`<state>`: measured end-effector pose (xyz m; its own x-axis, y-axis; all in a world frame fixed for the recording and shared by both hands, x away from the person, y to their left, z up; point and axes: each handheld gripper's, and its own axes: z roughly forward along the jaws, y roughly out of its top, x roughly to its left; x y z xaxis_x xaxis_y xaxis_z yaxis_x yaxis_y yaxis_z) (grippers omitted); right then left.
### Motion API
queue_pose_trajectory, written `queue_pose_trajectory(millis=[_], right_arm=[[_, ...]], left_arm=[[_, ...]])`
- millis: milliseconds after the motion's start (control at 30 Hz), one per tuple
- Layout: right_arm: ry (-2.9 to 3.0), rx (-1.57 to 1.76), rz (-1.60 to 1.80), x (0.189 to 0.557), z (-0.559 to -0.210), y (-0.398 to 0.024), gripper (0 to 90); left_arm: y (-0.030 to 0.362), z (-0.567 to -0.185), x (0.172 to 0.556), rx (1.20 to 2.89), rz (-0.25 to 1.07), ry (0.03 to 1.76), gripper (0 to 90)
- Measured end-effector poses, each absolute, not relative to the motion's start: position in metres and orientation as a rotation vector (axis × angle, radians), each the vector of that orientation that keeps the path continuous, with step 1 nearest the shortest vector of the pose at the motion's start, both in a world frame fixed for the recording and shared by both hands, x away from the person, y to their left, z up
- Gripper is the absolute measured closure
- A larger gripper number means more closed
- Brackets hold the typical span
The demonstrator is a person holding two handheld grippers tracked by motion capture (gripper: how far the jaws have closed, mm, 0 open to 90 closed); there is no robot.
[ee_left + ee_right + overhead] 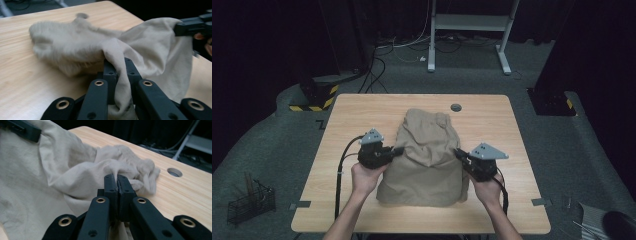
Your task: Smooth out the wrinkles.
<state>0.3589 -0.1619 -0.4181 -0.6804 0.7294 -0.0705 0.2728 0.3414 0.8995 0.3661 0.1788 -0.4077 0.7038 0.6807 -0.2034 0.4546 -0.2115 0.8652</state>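
floor: grey carpet (272,130) | backdrop: dark | white frame (469,22)

My table (362,107) is a light wood-grain top with rounded corners and a round grey cable port (456,107) near its far edge. A beige garment (427,165) lies across the table's middle, its near edge resting by my side.

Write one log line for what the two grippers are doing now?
left gripper: shut on beige garment | right gripper: shut on beige garment | garment: pinched at both sides, lifted in the middle, rest on wooden table
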Motion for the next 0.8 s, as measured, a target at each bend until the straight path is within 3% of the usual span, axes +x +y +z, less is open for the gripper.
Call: queue_pose_trajectory(millis=[267, 800], right_arm=[[2.069, 0.805, 1.405, 0.301, -0.400, -0.179, 87.7], [2.045, 0.877, 1.393, 0.345, -0.404, -0.182, 87.6]], left_arm=[[0.197, -0.383, 0.317, 1.748, 0.261, 0.813, 83.5], [0.195, -0.392, 0.371, 1.764, 0.298, 0.906, 83.4]])
